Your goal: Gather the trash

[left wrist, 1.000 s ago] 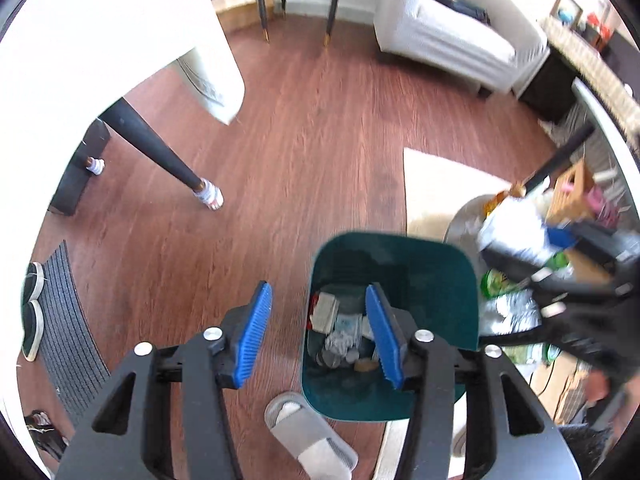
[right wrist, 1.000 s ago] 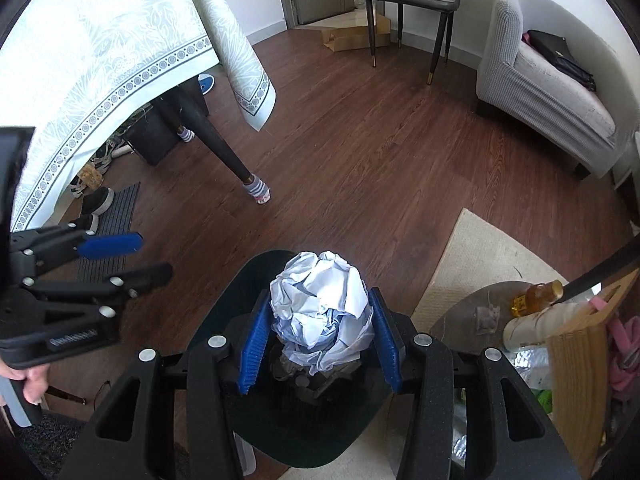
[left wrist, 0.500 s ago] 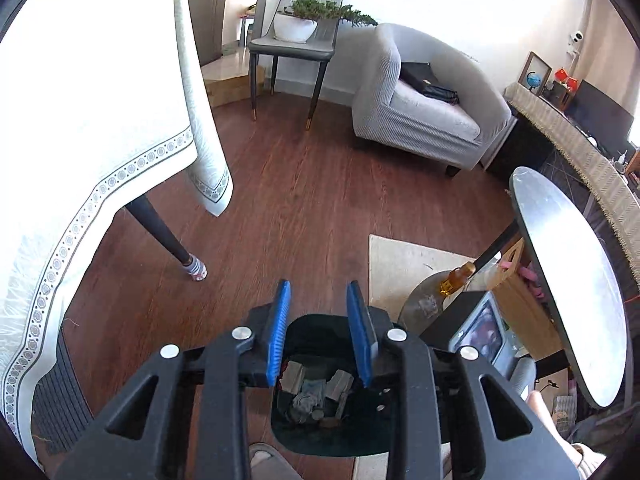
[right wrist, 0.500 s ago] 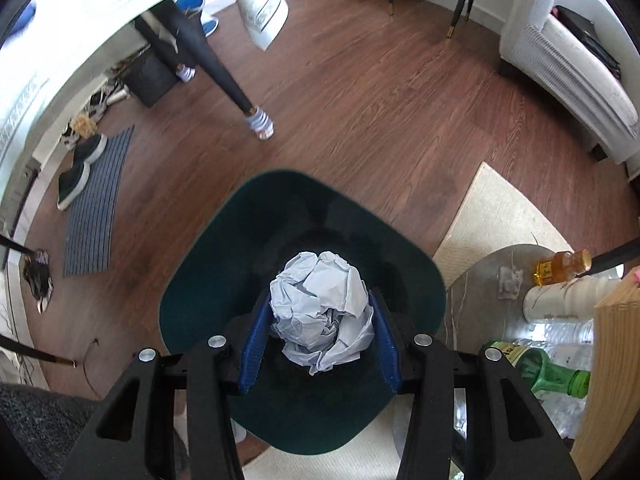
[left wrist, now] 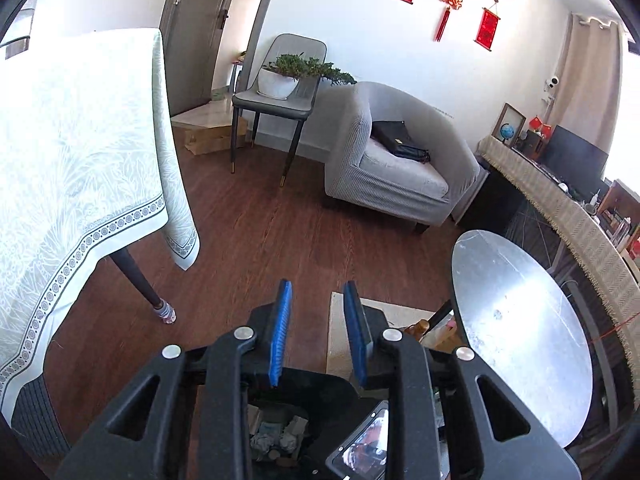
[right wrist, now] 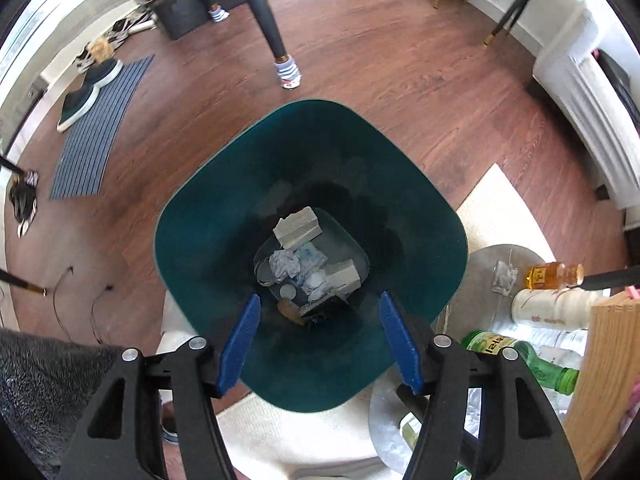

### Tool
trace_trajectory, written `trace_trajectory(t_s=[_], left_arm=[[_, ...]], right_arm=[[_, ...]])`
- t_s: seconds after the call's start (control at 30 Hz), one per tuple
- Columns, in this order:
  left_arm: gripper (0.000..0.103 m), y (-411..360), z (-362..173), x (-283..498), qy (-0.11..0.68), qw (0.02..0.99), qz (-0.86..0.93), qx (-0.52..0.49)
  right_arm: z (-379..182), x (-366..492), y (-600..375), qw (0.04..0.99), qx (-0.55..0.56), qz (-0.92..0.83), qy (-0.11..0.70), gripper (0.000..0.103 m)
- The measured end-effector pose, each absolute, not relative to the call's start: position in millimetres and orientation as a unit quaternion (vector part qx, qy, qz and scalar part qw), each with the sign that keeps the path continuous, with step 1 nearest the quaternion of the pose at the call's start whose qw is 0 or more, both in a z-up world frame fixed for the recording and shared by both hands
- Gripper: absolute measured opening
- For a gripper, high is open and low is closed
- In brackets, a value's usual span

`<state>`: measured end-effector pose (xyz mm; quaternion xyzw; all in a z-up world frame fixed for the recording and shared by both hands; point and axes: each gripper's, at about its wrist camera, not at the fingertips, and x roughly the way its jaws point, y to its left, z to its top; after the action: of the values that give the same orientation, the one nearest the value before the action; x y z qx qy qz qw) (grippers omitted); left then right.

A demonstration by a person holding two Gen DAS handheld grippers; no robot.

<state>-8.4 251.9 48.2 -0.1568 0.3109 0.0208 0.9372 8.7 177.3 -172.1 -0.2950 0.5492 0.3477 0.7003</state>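
Observation:
A dark green trash bin (right wrist: 192, 216) stands on the wood floor right under my right gripper (right wrist: 319, 300). The jaws are opening, pointing down into the bin with nothing between the blue pads. Crumpled white paper (right wrist: 285, 264) lies at the bottom among cartons and other scraps. In the left wrist view my left gripper (left wrist: 317, 285) is raised above the floor, its pads close together and empty. The bin (left wrist: 320, 384) shows only as a dark rim beneath it, with trash (left wrist: 276, 436) inside.
A table with a pale cloth (left wrist: 80, 168) and a dark leg (right wrist: 268, 28) stands at the left. Also here are a grey armchair (left wrist: 400, 176), a round metal side table (left wrist: 520, 320), bottles (right wrist: 552, 276) on a low shelf, a cream rug (right wrist: 500, 208) and a doormat with shoes (right wrist: 92, 120).
My right gripper moved over the bin and let go of the paper ball, which is no longer between its pads. My left gripper narrowed, rose and tilted up toward the room.

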Motion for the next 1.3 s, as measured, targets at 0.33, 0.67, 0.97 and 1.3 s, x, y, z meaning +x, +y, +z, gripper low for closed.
trace_trajectory(t_s=[0.33,0.67,0.97,1.3], left_arm=[[0.028,233.3,63.7,-4.6,0.295,0.944,0.02,-0.149],[0.03,219.8,59.4,2.4,0.302,0.945,0.025,-0.121],[0.058,187.8,46.8,3.8,0.317,0.945,0.017,-0.079],[0.092,165.5,36.9,2.2,0.308,0.949,0.052,-0.027]], right_arm=[[-89.4,1.7,141.3,0.773,-0.242,0.369,0.455,0.063],[-15.0,6.7,82.9,0.845,-0.165,0.351,0.367,0.058],[17.8,18.3,2.4,0.887,-0.124,0.288,0.339,0.058],[33.9,38.1,-100.4,0.921,-0.071,0.205,0.324,0.078]])
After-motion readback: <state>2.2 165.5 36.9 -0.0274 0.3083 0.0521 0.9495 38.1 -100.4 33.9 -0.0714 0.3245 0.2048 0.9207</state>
